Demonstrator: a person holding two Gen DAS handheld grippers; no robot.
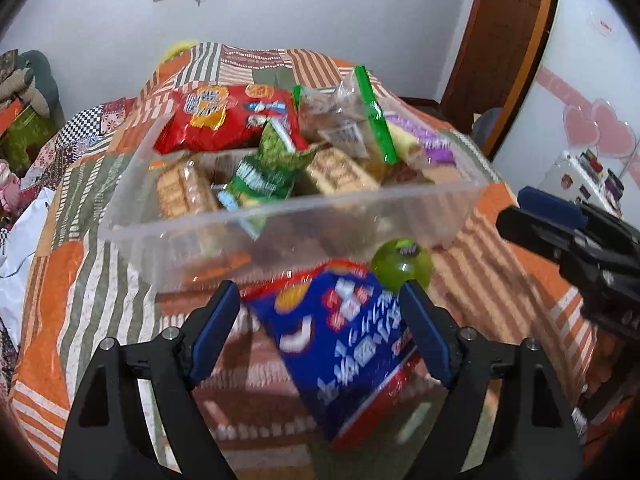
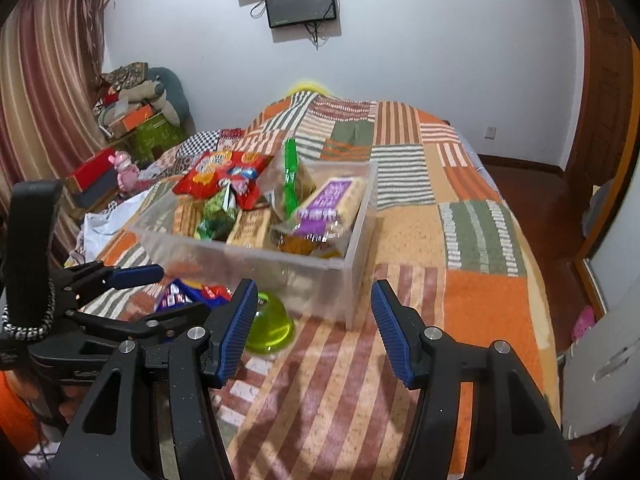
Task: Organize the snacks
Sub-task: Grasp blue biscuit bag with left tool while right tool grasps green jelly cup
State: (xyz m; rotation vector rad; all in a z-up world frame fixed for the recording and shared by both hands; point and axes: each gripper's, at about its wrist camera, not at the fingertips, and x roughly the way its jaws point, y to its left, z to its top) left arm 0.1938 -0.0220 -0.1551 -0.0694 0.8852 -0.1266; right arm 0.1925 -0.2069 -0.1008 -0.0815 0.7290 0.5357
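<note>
A clear plastic bin (image 1: 280,216) on the patchwork bed holds several snack packs: a red bag (image 1: 224,116), a green bag (image 1: 264,172), biscuits and a purple-labelled pack (image 2: 332,204). The bin also shows in the right wrist view (image 2: 352,264). My left gripper (image 1: 320,320) is open, its fingers on either side of a blue and red snack bag (image 1: 352,352) lying before the bin. A green jelly cup (image 1: 402,266) sits beside that bag. My right gripper (image 2: 314,328) is open and empty, with the green cup (image 2: 272,328) just past its left finger.
The bed is covered by an orange, green and white striped quilt (image 2: 480,240). Boxes and clutter (image 2: 132,128) stand at the left by a curtain. A wooden door (image 1: 508,40) and floor lie to the right. The right gripper shows in the left wrist view (image 1: 568,232).
</note>
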